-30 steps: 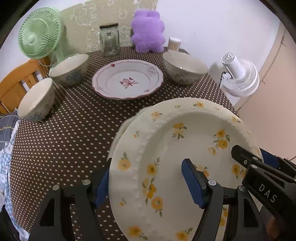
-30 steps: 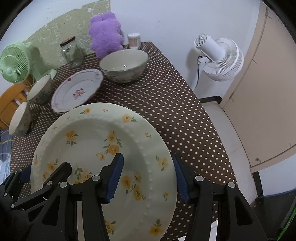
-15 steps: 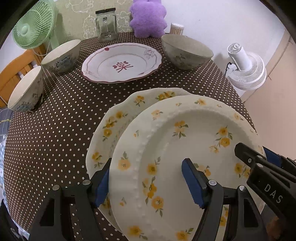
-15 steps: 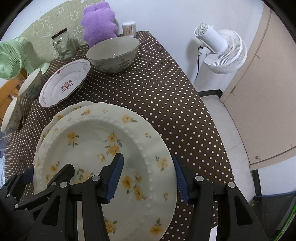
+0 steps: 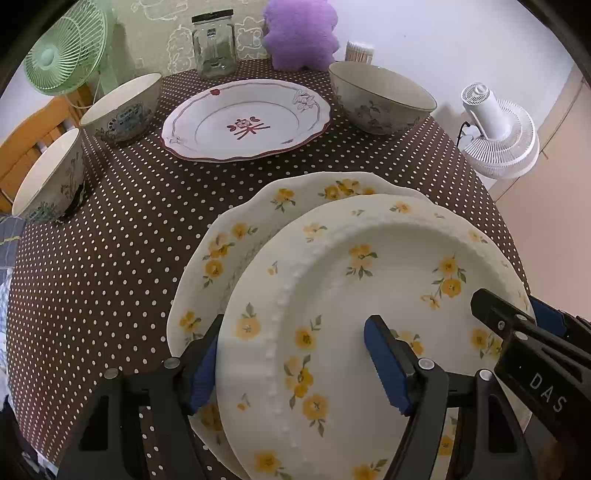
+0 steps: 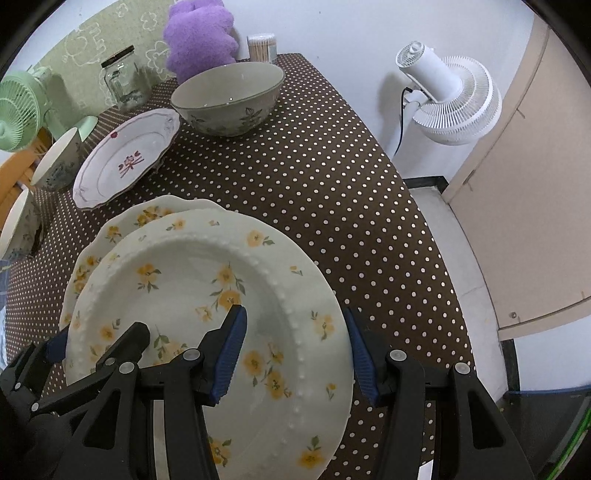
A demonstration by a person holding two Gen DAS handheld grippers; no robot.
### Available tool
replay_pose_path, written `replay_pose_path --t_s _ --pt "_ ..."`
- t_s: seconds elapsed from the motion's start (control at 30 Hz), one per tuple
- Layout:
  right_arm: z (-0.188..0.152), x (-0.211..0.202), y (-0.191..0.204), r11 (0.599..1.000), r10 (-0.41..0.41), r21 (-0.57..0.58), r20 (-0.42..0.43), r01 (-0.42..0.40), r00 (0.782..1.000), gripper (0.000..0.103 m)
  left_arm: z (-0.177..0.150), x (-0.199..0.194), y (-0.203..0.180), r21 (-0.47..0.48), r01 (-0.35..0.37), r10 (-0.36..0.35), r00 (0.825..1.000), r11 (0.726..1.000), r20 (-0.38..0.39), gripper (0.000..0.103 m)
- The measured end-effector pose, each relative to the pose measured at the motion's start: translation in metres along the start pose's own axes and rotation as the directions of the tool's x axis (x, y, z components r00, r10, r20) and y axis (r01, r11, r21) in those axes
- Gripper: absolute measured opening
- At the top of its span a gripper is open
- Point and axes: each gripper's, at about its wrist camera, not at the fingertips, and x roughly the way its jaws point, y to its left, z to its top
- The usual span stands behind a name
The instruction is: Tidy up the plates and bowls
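Both grippers hold one cream plate with yellow flowers and a beaded ring (image 5: pixel 369 280) (image 6: pixel 192 288). My left gripper (image 5: pixel 295 328) clamps its left rim, one finger under the edge and one over the well. At the opposite rim my right gripper (image 6: pixel 295 317) grips in the same way. The held plate sits low over a second flowered plate (image 5: pixel 229 243) (image 6: pixel 110 232) lying on the dotted cloth, offset to its near right. I cannot tell whether the two touch. Beyond lie a red-trimmed plate (image 5: pixel 247 118), a large bowl (image 5: pixel 380 96) and two smaller bowls (image 5: pixel 122 107) (image 5: pixel 48 177).
A glass jar (image 5: pixel 214 44), a purple plush (image 5: pixel 299 33), a toothpick holder (image 5: pixel 358 51) and a green fan (image 5: pixel 62 51) line the table's back. A white fan (image 6: pixel 454 99) stands on the floor past the table's right edge. A wooden chair (image 5: pixel 33 136) is at the left.
The held plate has come down with both grippers. The second flowered plate beneath it, almost hidden a second ago, now shows along the far left side.
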Motion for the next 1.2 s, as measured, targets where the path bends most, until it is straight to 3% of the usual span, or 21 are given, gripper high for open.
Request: replay_pose_path --t_s 0.3,0.63,0.93,1.0,1.2 --pt "-0.004 -0.004 -0.003 1.0 0.015 -0.002 0.01 -0.015 1.0 0.054 0.001 0.003 -0.006 0.007 -0.01 0.01 1.0 1.0 0.004 0.084" --pt "-0.005 -0.01 -0.012 0.999 0.043 -0.003 0.026 -0.043 0.999 0.034 0.001 -0.001 -0.007 -0.011 -0.073 0.073 0.997 0.997 0.006 0.084" --pt "-0.006 -0.011 -0.01 0.999 0.049 -0.023 0.031 -0.048 0.998 0.033 -0.001 -0.003 -0.011 0.017 -0.133 0.133 0.991 0.991 0.001 0.086" --pt "-0.005 -0.013 -0.008 0.998 0.062 -0.032 0.041 -0.061 0.997 0.033 -0.001 -0.005 -0.015 0.04 -0.174 0.173 0.985 0.984 0.017 0.089" --pt "-0.002 -0.009 -0.005 0.998 0.059 -0.036 0.033 -0.058 0.998 0.032 0.001 -0.013 -0.007 0.013 -0.148 0.147 0.988 0.989 0.039 0.092"
